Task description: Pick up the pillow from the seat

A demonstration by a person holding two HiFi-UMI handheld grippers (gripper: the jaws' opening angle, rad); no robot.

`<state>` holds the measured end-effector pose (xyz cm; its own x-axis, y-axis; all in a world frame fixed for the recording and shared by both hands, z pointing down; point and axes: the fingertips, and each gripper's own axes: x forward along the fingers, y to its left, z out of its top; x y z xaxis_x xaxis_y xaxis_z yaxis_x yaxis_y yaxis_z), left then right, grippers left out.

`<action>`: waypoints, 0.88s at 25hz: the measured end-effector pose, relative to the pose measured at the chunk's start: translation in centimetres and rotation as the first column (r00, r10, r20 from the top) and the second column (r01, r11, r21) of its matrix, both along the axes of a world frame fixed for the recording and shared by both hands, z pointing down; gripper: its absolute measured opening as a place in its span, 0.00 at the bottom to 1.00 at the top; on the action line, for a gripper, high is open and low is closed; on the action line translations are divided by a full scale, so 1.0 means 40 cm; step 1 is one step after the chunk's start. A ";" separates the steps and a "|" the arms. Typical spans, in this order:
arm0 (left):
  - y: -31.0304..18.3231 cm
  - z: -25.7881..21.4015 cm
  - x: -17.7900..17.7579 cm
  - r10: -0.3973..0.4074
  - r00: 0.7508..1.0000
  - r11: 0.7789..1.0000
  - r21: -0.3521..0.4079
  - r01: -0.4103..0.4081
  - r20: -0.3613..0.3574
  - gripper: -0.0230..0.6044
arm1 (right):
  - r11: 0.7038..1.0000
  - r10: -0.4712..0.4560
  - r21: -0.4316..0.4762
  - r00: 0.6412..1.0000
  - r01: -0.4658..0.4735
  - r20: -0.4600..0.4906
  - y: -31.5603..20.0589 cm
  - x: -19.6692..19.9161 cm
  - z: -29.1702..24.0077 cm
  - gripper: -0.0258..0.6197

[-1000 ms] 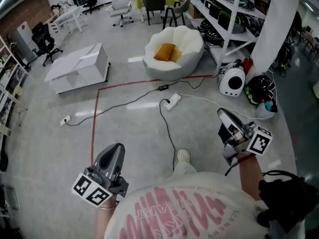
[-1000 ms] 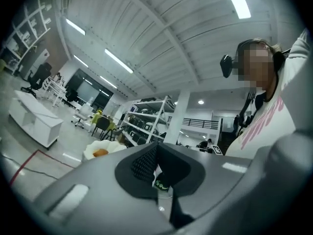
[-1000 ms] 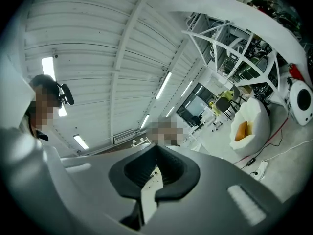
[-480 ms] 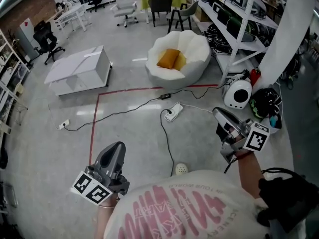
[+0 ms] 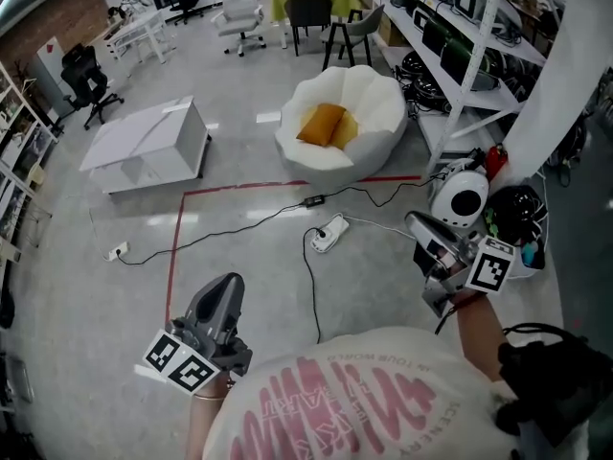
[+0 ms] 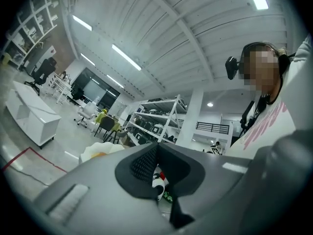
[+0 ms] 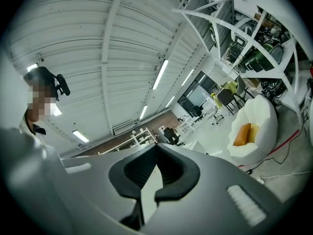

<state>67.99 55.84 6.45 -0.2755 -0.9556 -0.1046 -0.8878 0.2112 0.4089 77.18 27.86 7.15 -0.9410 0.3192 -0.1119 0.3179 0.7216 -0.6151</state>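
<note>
An orange pillow [image 5: 320,124] lies in a white shell-shaped seat [image 5: 369,127] across the floor, far from both grippers. It also shows in the right gripper view as the orange pillow [image 7: 242,134] in the seat [image 7: 259,124]. My left gripper [image 5: 227,287] is held low at the left, shut and empty, pointing forward. My right gripper [image 5: 415,223] is at the right, shut and empty, aimed toward the seat. In the left gripper view the left gripper [image 6: 155,148] has its jaws together; the right gripper [image 7: 156,150] looks the same in its own view.
A low white cabinet [image 5: 144,142] stands at the left. Cables and a power strip [image 5: 329,231] trail across the floor inside a red tape line [image 5: 174,257]. Shelving [image 5: 460,36], a white round appliance [image 5: 461,197] and bags stand at the right. Chairs and a table are behind the seat.
The view has shifted forward, so the seat and pillow sit slightly lower and nearer in the head view. Both grippers stay shut and keep their places in the frame.
</note>
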 end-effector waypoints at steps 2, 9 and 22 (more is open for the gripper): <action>-0.038 0.004 -0.012 0.005 1.000 1.000 0.003 -0.005 -0.005 0.05 | 1.000 -0.002 0.010 1.000 0.002 -0.008 -0.031 -0.017 0.005 0.04; -0.112 0.026 -0.053 0.026 0.999 0.999 -0.021 -0.027 -0.025 0.05 | 1.000 -0.001 -0.013 1.000 0.000 -0.021 -0.084 -0.046 0.036 0.04; -0.248 0.020 -0.129 0.112 0.993 0.993 -0.034 -0.113 -0.022 0.05 | 0.995 0.065 -0.067 0.997 -0.068 -0.042 -0.153 -0.062 0.073 0.04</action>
